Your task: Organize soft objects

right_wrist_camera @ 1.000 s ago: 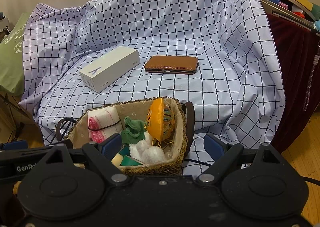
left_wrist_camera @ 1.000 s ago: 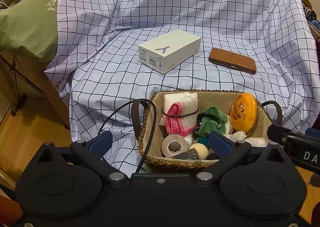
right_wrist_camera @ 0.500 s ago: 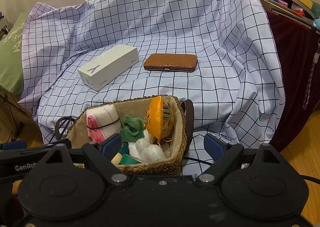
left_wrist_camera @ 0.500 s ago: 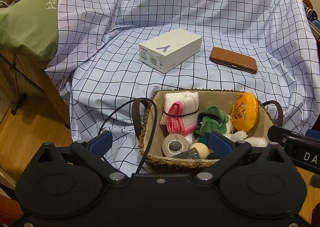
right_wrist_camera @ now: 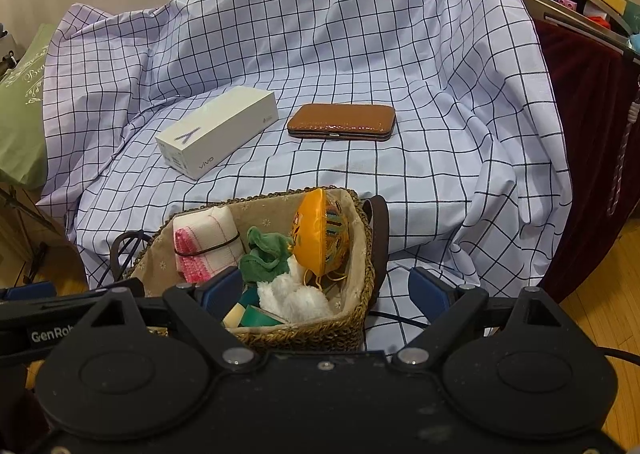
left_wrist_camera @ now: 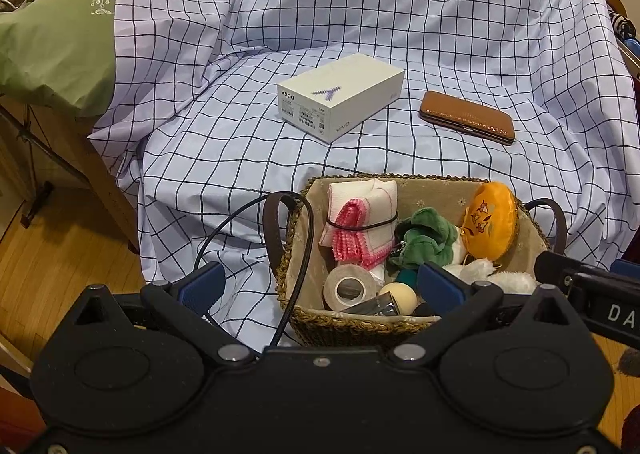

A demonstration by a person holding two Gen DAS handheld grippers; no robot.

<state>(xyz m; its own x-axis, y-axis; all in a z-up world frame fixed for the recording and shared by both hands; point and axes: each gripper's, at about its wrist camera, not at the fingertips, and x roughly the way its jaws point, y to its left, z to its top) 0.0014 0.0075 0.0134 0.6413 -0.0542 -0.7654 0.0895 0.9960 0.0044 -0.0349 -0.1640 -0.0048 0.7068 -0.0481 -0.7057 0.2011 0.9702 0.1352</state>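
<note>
Left wrist view alone shows tape roll (left_wrist_camera: 350, 288) and cream ball (left_wrist_camera: 398, 294) in woven basket (left_wrist_camera: 352, 324). Right wrist view alone shows side shelf (right_wrist_camera: 576, 2) of oddments. Basket on checked sheet (right_wrist_camera: 420, 158) holds banded pink-white cloth (left_wrist_camera: 362, 222), green plush (right_wrist_camera: 266, 260), orange pouch (right_wrist_camera: 320, 232), white fluff (right_wrist_camera: 294, 298). Left tongs (left_wrist_camera: 318, 286) and right tongs (right_wrist_camera: 326, 294) both spread wide, gripping nothing.

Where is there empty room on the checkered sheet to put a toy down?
Bare checkered sheet lies right of the brown case, between the white box and basket, and left of the box. The basket itself is crammed full.
</note>
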